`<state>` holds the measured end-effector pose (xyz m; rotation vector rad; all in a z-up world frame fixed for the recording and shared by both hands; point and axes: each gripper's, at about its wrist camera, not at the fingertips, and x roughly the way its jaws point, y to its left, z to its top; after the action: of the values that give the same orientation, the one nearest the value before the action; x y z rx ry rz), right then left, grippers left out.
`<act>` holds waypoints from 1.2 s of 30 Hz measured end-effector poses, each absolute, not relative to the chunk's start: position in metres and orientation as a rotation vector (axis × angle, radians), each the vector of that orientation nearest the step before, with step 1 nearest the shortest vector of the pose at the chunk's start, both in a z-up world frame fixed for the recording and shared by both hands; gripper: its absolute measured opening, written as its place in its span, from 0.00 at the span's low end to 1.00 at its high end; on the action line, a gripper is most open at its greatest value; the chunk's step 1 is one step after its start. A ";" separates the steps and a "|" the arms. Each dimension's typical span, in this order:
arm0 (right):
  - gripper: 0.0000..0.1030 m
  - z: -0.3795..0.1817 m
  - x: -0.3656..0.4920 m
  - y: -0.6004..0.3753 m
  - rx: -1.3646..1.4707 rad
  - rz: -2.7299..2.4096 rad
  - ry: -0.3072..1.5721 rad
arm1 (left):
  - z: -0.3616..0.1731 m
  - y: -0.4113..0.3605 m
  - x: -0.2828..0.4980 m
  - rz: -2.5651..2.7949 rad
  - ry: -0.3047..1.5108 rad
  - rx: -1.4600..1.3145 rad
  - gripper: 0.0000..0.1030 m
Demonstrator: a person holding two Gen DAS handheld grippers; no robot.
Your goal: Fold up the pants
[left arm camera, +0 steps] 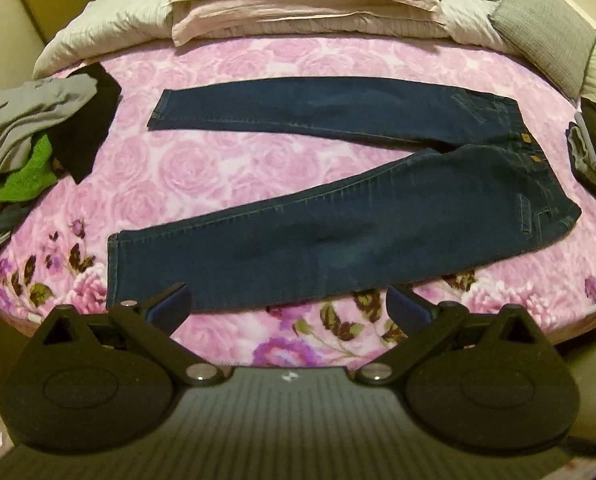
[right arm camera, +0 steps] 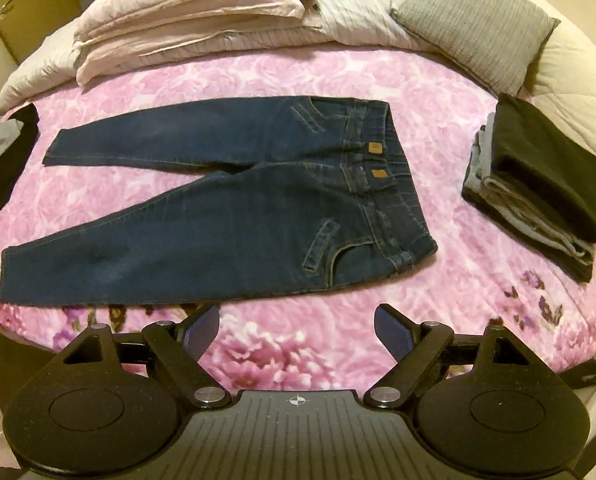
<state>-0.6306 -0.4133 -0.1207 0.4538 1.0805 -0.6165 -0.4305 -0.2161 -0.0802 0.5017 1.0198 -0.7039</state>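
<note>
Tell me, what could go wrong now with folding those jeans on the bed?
1. The jeans lie with their legs spread in a V, so folding one leg over the other may leave the hems uneven.
2. The pink floral blanket under them looks plush; a closing tool might pinch it together with the denim.
3. The folded stack of clothes sits near the waistband, and the loose pile lies near the leg ends, so a sweeping fold could disturb either.

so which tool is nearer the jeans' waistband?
Right. The right tool hangs open just short of the waistband; the left tool hangs open by the near leg's hem end, waistband far right.
</note>
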 end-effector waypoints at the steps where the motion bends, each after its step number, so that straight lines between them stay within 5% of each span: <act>1: 0.80 -0.120 -0.630 -0.412 0.449 -0.618 1.075 | -0.080 -0.216 -0.431 -0.700 1.019 0.500 0.99; 36: 0.80 -0.144 -0.578 -0.394 0.427 -0.628 1.144 | -0.119 -0.195 -0.380 -0.712 1.106 0.509 0.99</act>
<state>-0.5777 -0.3936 -0.1443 0.4273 1.1439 -0.6283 -0.3797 -0.1946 -0.1190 0.5091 1.1058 -0.7121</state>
